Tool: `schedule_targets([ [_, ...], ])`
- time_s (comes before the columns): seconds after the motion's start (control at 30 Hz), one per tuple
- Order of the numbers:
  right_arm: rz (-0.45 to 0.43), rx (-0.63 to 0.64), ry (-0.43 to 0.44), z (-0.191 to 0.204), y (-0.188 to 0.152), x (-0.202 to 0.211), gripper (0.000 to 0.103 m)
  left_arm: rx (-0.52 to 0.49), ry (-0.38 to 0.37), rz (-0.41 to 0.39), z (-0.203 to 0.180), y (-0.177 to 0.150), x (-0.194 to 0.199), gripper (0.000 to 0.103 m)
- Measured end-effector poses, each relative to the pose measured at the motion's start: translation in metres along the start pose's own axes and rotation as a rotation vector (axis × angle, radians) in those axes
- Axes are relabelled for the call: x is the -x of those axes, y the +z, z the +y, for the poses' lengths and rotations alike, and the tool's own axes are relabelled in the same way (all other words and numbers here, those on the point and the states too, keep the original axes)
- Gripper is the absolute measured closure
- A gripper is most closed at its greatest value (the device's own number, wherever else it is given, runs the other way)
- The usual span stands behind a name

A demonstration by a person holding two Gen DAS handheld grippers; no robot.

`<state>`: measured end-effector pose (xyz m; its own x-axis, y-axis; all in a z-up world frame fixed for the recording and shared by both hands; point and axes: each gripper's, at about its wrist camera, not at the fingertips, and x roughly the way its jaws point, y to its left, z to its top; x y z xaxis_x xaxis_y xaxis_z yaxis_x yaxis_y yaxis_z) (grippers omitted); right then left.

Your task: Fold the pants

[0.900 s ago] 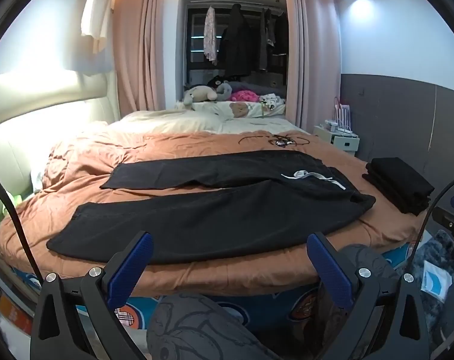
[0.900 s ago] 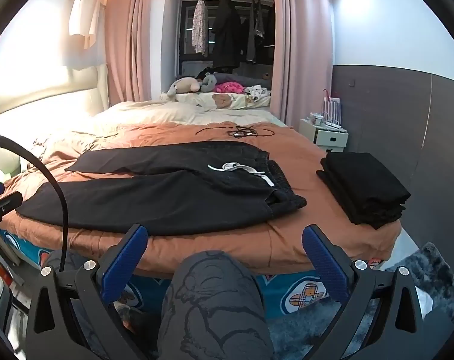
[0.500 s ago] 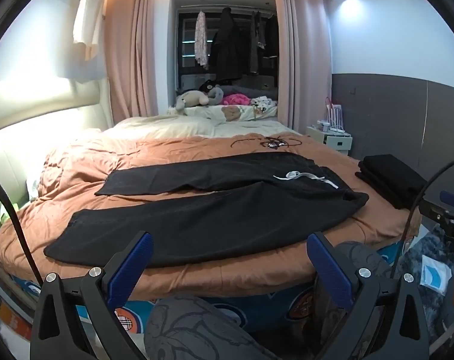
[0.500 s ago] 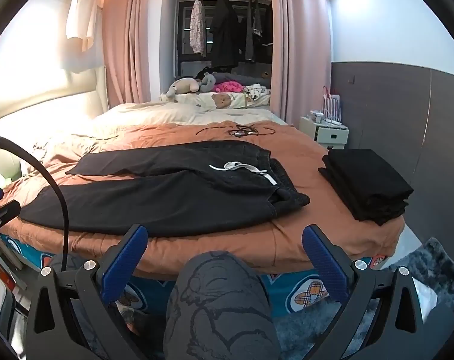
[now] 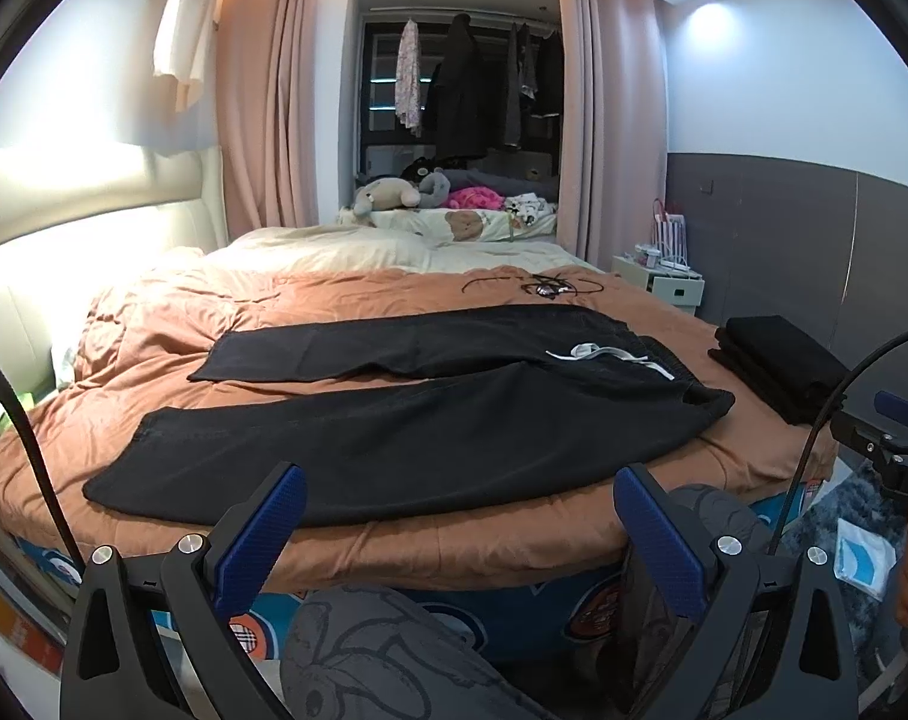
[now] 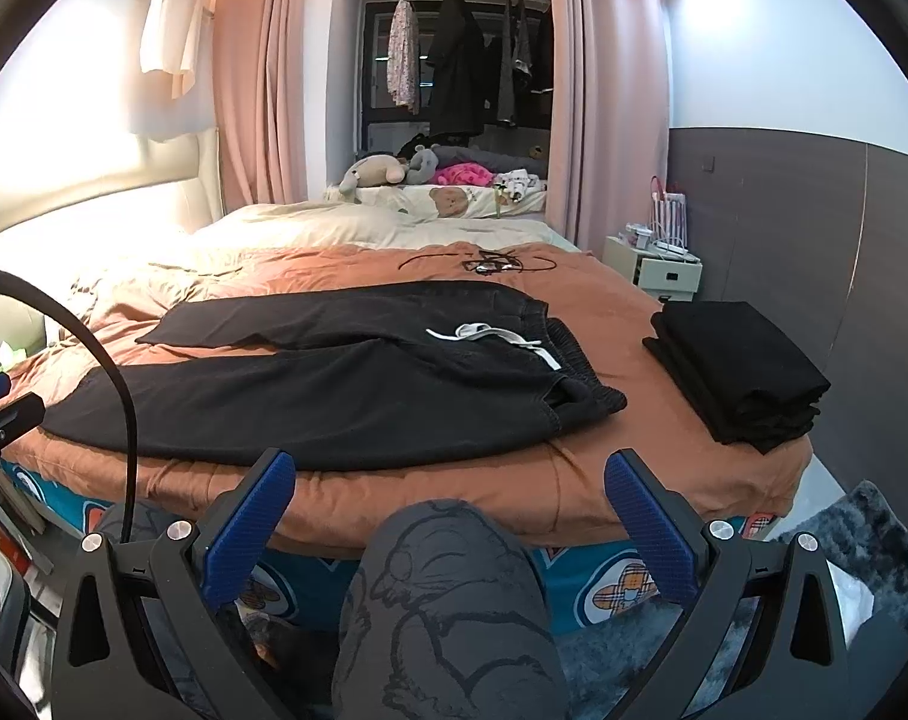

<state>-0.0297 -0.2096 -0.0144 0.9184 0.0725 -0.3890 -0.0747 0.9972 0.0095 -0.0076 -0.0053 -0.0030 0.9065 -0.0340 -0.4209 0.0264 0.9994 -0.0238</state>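
Observation:
Black pants (image 5: pixel 406 420) (image 6: pixel 334 384) lie spread flat across the orange bedspread (image 5: pixel 334 306) (image 6: pixel 604 312), legs pointing left, waistband with a white drawstring (image 5: pixel 604 354) (image 6: pixel 490 336) at the right. My left gripper (image 5: pixel 454 510) stands open short of the bed's near edge, in front of the near leg, with nothing between its blue pads. My right gripper (image 6: pixel 448 498) is also open and holds nothing, short of the edge below the waistband. Both are apart from the cloth.
A stack of folded black clothes (image 6: pixel 742 372) (image 5: pixel 778 366) sits on the bed's right corner. Black cables (image 6: pixel 484 261) lie further back on the bedspread. A person's knee in grey printed trousers (image 6: pixel 454 600) is between me and the bed. A white nightstand (image 6: pixel 658 270) stands right.
Both views have shifted slightly, and the pants sit a little lower in the left wrist view. The pants have not moved and both grippers stay open.

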Motion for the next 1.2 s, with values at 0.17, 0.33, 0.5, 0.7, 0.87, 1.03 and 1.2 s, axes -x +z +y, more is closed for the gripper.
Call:
schedule_targets([
  [0.17, 0.002, -0.001, -0.002, 0.001, 0.0, 0.001, 0.0, 0.005, -0.002, 0.002, 0.001, 0.0, 0.001, 0.0],
  [0.33, -0.009, -0.007, 0.001, 0.002, 0.002, 0.006, 0.0, 0.001, 0.006, -0.011, -0.001, -0.001, 0.004, 0.0],
  [0.5, -0.01, -0.013, -0.002, 0.0, 0.001, 0.007, 0.0, -0.001, 0.012, -0.017, -0.003, 0.0, 0.008, 0.0],
  [0.7, -0.009, -0.016, -0.001, -0.001, 0.002, 0.006, 0.0, 0.008, 0.011, -0.02, 0.001, 0.002, 0.011, 0.0],
  [0.87, -0.005, -0.016, 0.006, 0.001, 0.001, 0.005, 0.0, 0.01, 0.009, -0.021, 0.003, 0.003, 0.012, 0.0],
  [1.03, -0.001, -0.019, 0.007, 0.0, 0.001, 0.006, 0.0, 0.013, 0.012, -0.027, 0.005, 0.003, 0.016, 0.0],
  [1.2, -0.01, -0.017, 0.008, 0.002, 0.001, 0.009, 0.0, 0.018, 0.014, -0.032, 0.008, 0.004, 0.02, 0.0],
])
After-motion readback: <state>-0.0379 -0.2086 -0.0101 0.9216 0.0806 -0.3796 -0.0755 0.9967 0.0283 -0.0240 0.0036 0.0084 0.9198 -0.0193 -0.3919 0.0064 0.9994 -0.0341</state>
